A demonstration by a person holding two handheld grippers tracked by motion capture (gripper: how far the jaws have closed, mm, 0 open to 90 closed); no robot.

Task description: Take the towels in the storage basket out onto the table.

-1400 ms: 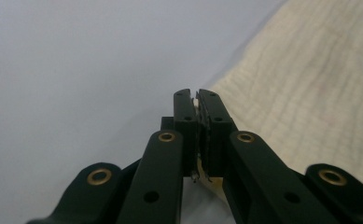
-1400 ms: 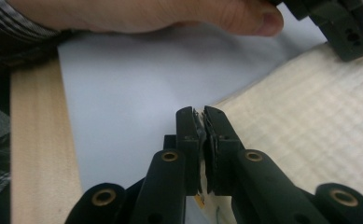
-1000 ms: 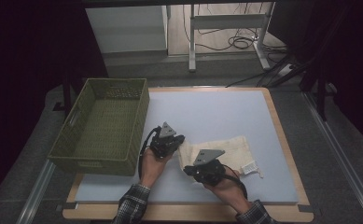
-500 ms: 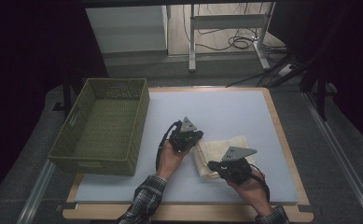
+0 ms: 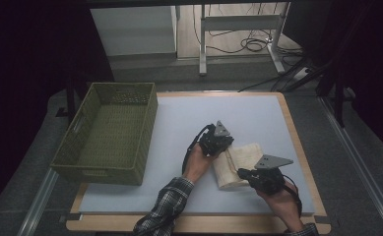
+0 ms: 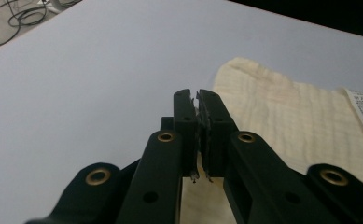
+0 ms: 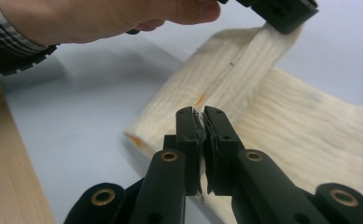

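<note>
Evidently both tools are pinching the cream cloth (image 5: 238,164): the left tool (image 5: 223,145) is gripping its far corner, the right tool (image 5: 242,173) its near edge, carrying that side over to fold it on the counter (image 5: 179,118), right of the basket (image 5: 105,135).

Two grippers, left (image 5: 222,146) and right (image 5: 244,173), pinch a cream cloth (image 5: 238,163) on the table (image 5: 179,142). A green basket (image 5: 108,135) sits left, well apart.
</note>
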